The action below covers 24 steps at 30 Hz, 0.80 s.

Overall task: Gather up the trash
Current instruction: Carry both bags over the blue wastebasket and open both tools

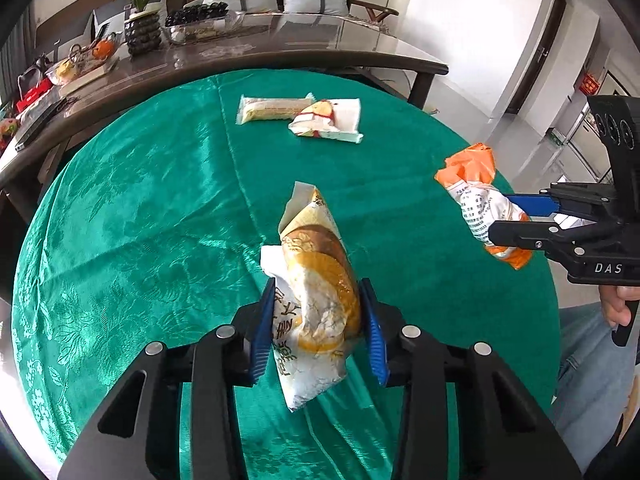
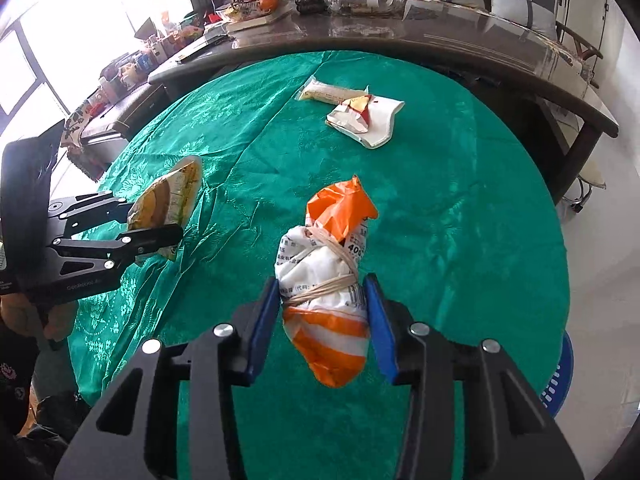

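Green floral tablecloth (image 1: 140, 220); orange-and-white wrapper (image 2: 328, 292); yellow-brown wrapper (image 1: 316, 292).

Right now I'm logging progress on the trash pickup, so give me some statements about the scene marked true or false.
1. The left tool grips a yellow-and-white wrapper. True.
2. The right tool is empty. False: it is shut on an orange-and-white bag tied with rubber bands.
3. Two wrappers lie on the green tablecloth: a long pale wrapper and a red-and-white wrapper. True.
4. Those two wrappers lie far apart. False: they overlap.
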{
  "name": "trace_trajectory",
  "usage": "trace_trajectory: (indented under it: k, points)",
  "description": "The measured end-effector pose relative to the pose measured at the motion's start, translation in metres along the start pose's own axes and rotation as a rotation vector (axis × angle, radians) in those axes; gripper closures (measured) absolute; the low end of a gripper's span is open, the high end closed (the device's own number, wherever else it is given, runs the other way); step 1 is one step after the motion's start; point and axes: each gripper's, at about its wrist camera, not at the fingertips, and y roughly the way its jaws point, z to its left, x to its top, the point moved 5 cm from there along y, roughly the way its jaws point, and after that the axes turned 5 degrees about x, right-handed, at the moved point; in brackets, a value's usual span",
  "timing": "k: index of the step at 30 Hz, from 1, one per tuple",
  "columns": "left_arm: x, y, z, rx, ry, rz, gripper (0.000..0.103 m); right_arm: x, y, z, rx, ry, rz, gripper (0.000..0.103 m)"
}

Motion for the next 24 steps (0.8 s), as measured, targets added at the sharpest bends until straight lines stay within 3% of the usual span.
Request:
trace_trajectory:
  k: [6, 18, 24]
  points:
    - [0.017, -0.006, -0.051, -0.074, 0.039, -0.019, 0.065, -0.011, -0.028, -0.030, -0.011, 0.058, -0.054, 0.061]
    - [0.065, 0.021, -0.206, -0.225, 0.202, 0.007, 0.065, -0.060, -0.105, -0.167, -0.179, 0.304, -0.173, 0.061]
    - [0.078, 0.048, -0.283, -0.280, 0.266, 0.046, 0.065, -0.081, -0.112, -0.228, -0.249, 0.395, -0.188, 0.061]
